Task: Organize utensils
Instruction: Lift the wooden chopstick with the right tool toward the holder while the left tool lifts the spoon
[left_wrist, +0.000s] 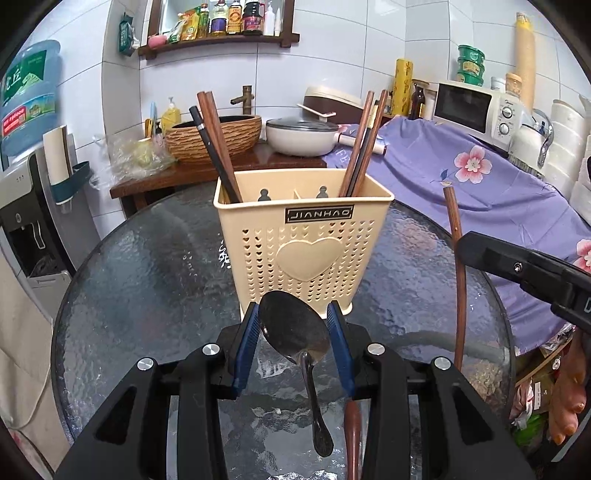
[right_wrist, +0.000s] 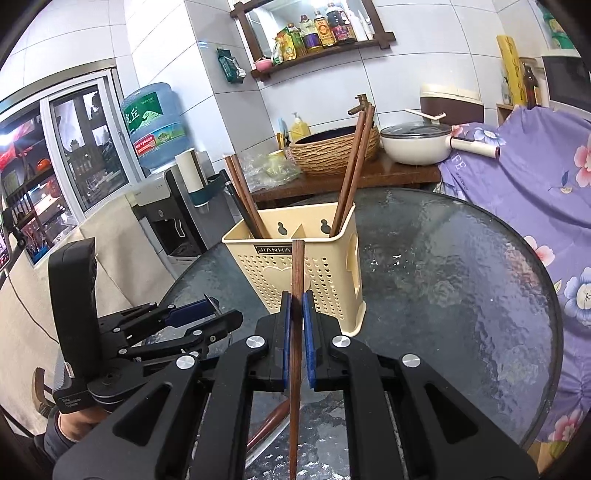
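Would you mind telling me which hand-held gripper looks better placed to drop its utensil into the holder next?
Probably the right hand-held gripper: its chopstick stands upright, while the left holds its spoon low before the holder.

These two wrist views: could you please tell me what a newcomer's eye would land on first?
Probably the cream utensil holder with its heart emblem, standing mid glass table with wooden chopsticks leaning out both sides. Next, the metal spoon clamped bowl-up in the left gripper, and the single wooden chopstick pinched upright in the right gripper.
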